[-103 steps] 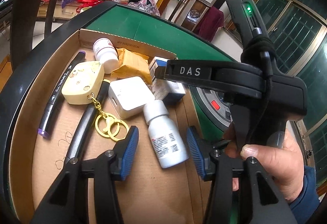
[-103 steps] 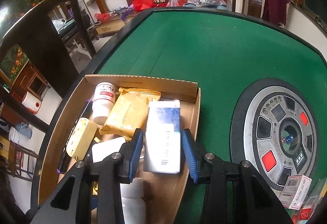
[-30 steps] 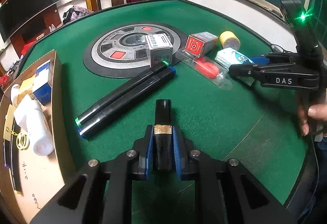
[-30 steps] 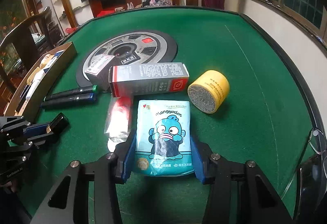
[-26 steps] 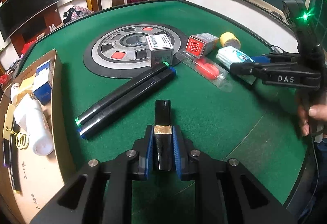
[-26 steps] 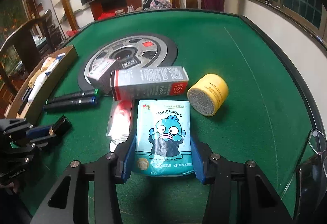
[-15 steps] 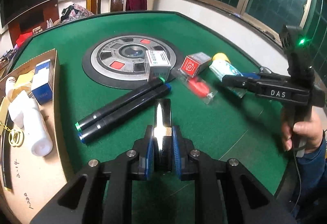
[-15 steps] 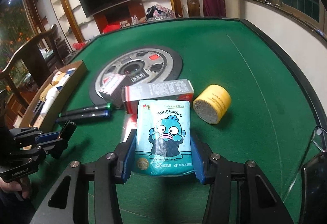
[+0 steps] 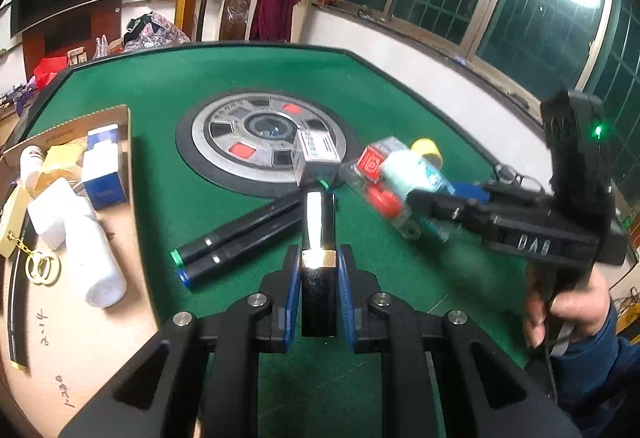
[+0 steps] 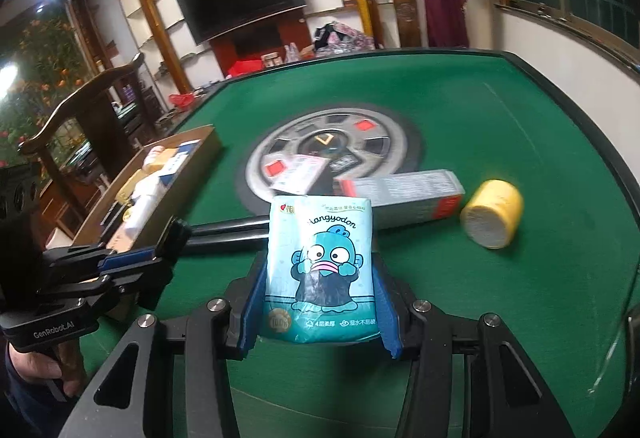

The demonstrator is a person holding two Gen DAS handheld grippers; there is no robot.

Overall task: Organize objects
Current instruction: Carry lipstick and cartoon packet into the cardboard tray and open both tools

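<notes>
My left gripper (image 9: 318,270) is shut on a black lipstick tube (image 9: 319,238) with a gold band, held above the green table. My right gripper (image 10: 320,282) is shut on a teal tissue pack (image 10: 320,270) with a cartoon fish, lifted off the table. The right gripper also shows in the left wrist view (image 9: 424,198), still holding the pack (image 9: 416,174). The left gripper shows in the right wrist view (image 10: 160,246). A cardboard box (image 9: 100,318) at the left holds white bottles, a blue carton and a gold keyring.
Two black markers (image 9: 240,230) lie side by side on the felt. A red-and-grey carton (image 10: 404,194), a yellow roll (image 10: 492,214), a small white box (image 9: 316,150) and a clear packet with red contents (image 9: 380,194) lie near the round centre console (image 9: 256,134).
Both grippers have lifted with their loads: the lipstick and the tissue pack are higher off the felt. The views tilt up and show more of the room.
</notes>
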